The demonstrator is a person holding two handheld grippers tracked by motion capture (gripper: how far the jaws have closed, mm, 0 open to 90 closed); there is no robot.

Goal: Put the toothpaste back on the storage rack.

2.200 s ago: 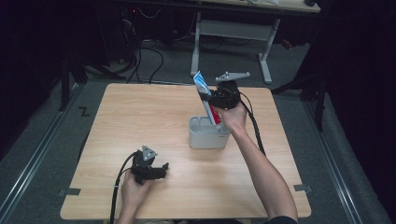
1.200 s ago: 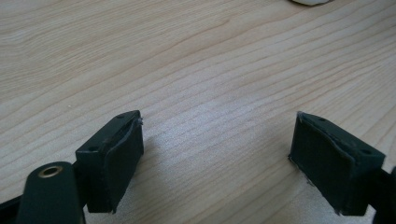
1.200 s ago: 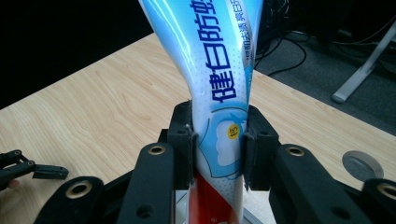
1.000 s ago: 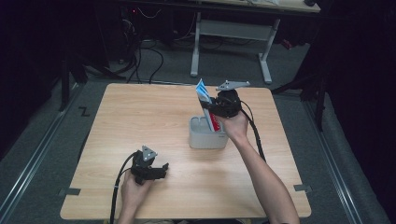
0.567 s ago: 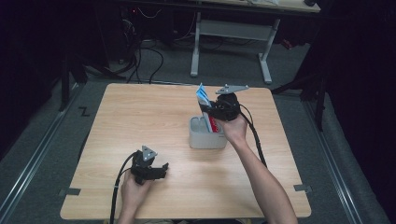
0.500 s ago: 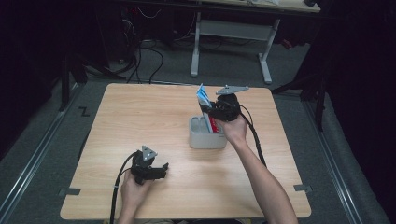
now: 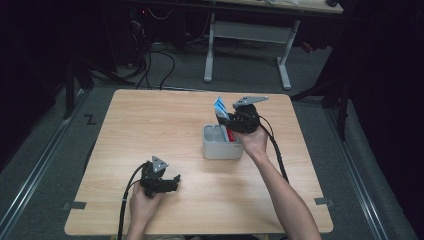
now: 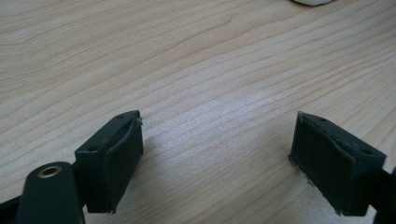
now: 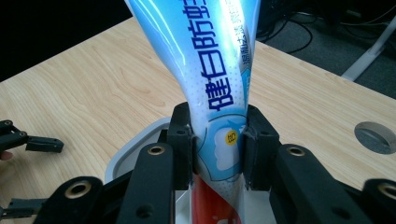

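The right gripper point(image 9: 218, 140) has its jaws closed on the lower body of a toothpaste tube point(image 9: 205, 70); the tube stands over a grey holder point(image 7: 222, 145) near the middle of the wooden table point(image 7: 150, 125), its red cap end point(image 9: 215, 205) pointing down into the right compartment, its flat crimped tail up; the pads visibly pinch the tube in. Judgement: the tube is light, soft and glossy, so it will dent and may slide under pressure; the firmer part near the cap shoulder is the better hold, with a moderate squeeze. The left gripper point(image 7: 159, 181) lies low near the table's front edge, jaws wide apart with bare wood between them. Hidden or unclear: the cap itself sits behind the jaws; whether it touches the holder's floor cannot be told; the other compartment's contents are hard to make out.
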